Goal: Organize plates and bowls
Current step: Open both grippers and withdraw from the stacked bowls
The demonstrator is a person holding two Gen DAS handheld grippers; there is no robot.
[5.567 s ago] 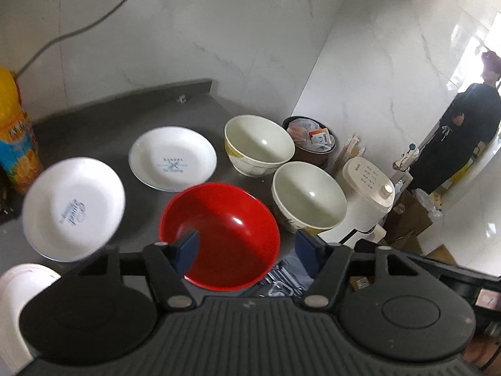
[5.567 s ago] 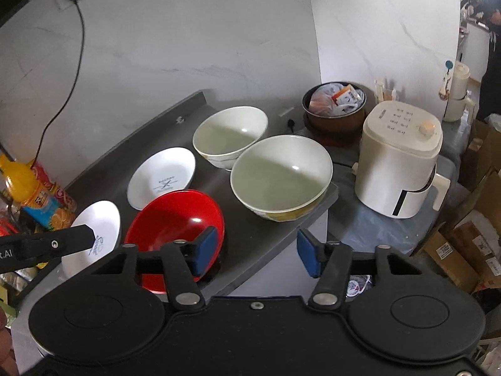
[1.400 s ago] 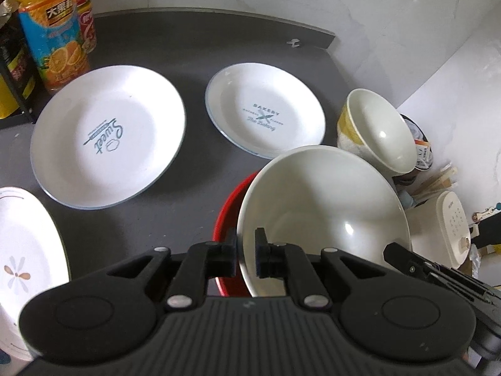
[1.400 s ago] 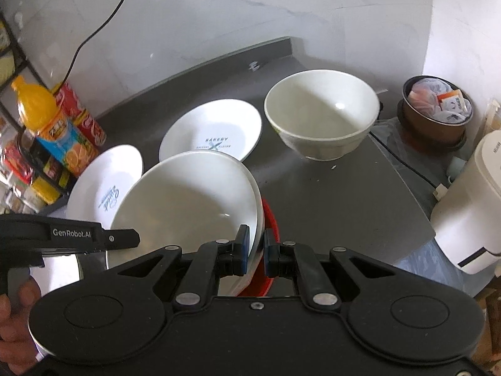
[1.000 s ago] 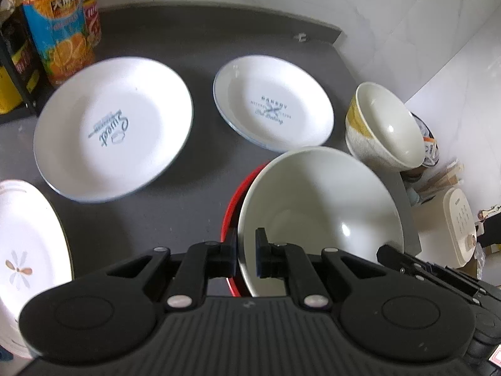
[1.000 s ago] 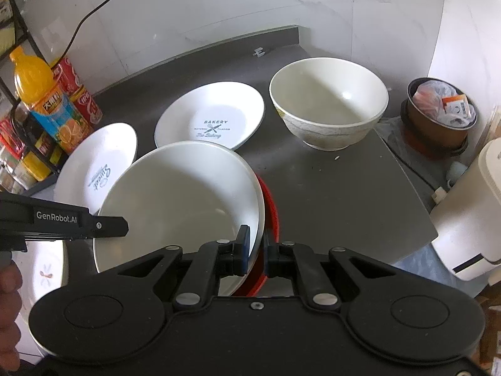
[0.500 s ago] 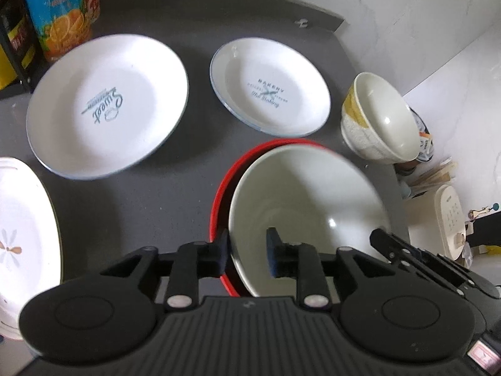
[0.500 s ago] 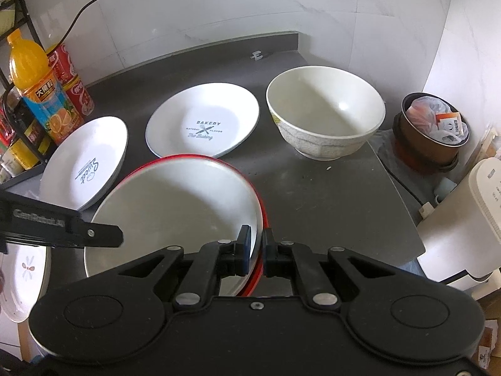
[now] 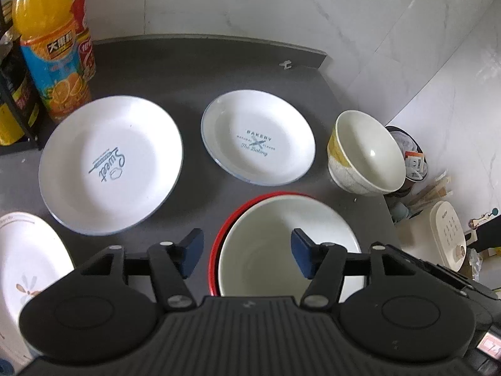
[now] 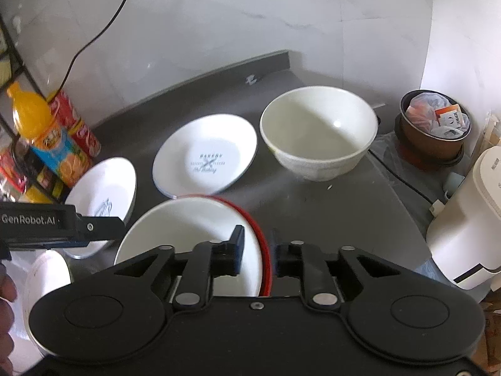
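White bowl point(image 9: 281, 250) upright, nested in red bowl point(image 9: 219, 244), left gripper point(image 9: 247, 255) and right gripper point(image 10: 256, 249) spread

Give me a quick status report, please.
Left gripper open; right gripper open astride rims. White bowl nested in red bowl. Second white bowl loose; nothing blocking.

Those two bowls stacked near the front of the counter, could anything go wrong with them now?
Possibly. The white bowl sits off-centre in the red bowl, so a nudge might rock it. The right tool straddles both rims with its jaws only partly open; pulling away could catch them. The stack also stands near the counter edge, so a snag might drag it off.
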